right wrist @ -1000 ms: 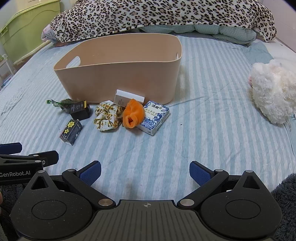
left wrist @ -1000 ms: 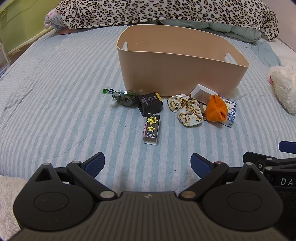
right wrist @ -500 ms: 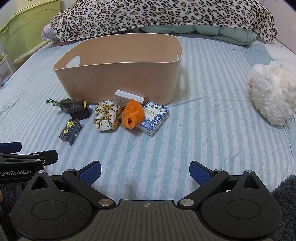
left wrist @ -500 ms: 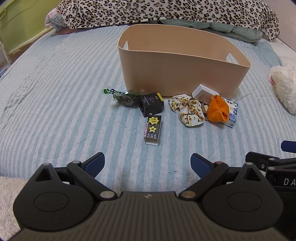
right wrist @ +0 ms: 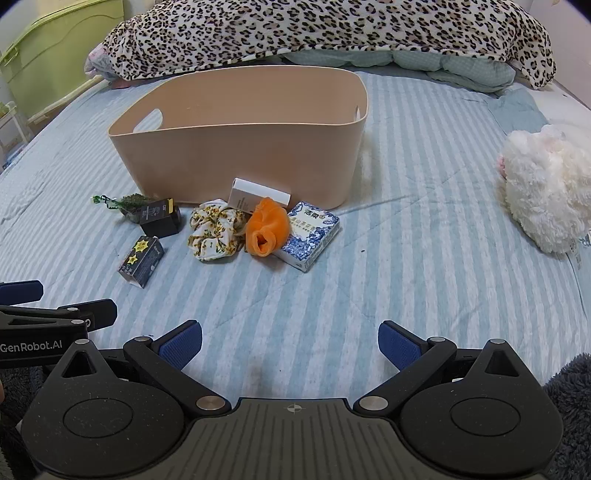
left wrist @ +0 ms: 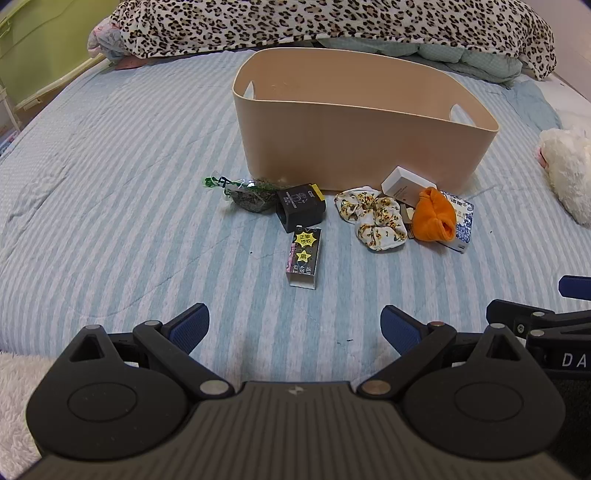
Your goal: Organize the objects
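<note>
A beige bin stands on the striped bed. In front of it lie a green packet, a black cube box, a black star-marked box, a floral scrunchie, a white box, an orange cloth and a blue-white box. My left gripper is open and empty, short of the star box. My right gripper is open and empty, short of the blue-white box.
A leopard blanket is heaped behind the bin. A white plush toy lies at the right. A green cabinet stands at the far left beyond the bed edge. The other gripper shows at each view's side.
Both grippers have crept slightly forward toward the objects; the objects sit a little lower and larger in view. Jaws stay open.
</note>
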Tool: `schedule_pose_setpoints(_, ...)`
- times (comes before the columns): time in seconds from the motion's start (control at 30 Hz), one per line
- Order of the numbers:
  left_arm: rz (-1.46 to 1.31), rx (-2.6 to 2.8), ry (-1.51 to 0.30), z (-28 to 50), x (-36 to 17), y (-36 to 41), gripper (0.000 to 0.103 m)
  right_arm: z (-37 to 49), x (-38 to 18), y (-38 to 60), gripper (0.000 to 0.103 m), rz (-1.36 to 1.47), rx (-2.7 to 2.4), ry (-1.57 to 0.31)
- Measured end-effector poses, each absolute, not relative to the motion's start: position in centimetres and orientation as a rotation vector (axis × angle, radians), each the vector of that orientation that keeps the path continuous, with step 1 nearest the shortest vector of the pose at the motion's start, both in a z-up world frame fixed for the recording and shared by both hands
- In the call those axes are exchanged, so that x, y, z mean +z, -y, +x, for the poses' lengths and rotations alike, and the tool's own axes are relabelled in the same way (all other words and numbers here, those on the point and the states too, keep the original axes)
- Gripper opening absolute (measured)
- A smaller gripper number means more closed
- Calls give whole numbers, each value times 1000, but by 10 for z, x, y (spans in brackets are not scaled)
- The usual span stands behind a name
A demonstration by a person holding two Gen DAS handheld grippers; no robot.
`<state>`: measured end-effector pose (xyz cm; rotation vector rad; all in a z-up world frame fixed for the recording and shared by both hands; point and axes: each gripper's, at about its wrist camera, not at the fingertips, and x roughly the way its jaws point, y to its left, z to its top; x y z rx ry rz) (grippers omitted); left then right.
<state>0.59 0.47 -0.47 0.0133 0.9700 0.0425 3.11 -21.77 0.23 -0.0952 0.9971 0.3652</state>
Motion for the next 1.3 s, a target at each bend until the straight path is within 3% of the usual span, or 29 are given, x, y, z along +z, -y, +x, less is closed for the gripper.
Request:
schedule_pose_setpoints(1.17,30,63,-962,42,-22,-15,98,60,5,207,103,-130,400,-916)
schedule_pose_setpoints(1.3,43,50,-972,53,-30,-17,95,73,-1,202,97,-131,413,-907)
